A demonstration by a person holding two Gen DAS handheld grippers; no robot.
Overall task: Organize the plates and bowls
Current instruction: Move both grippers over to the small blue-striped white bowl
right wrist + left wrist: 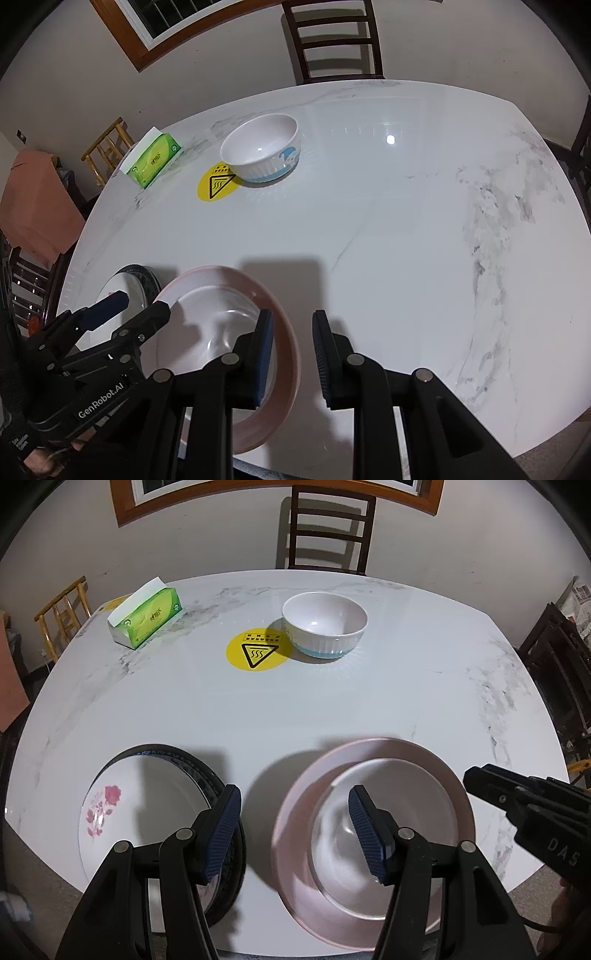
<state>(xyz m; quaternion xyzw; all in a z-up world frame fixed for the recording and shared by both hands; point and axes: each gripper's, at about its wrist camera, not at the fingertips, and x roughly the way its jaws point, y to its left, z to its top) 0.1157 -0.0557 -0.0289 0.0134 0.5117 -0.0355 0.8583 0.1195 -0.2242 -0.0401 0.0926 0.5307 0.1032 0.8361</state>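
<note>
A pink plate lies near the front edge of the white marble table; it shows in the right wrist view too. Left of it a white rose-patterned plate rests on a dark-rimmed plate. A white ribbed bowl with a blue base stands mid-table. My left gripper is open, its right finger over the pink plate, its left over the stacked plates. My right gripper is open, straddling the pink plate's right rim, holding nothing.
A green tissue box sits at the back left. A yellow hot-surface sticker lies beside the bowl. Dark wooden chairs stand behind the table and a bamboo chair at the left.
</note>
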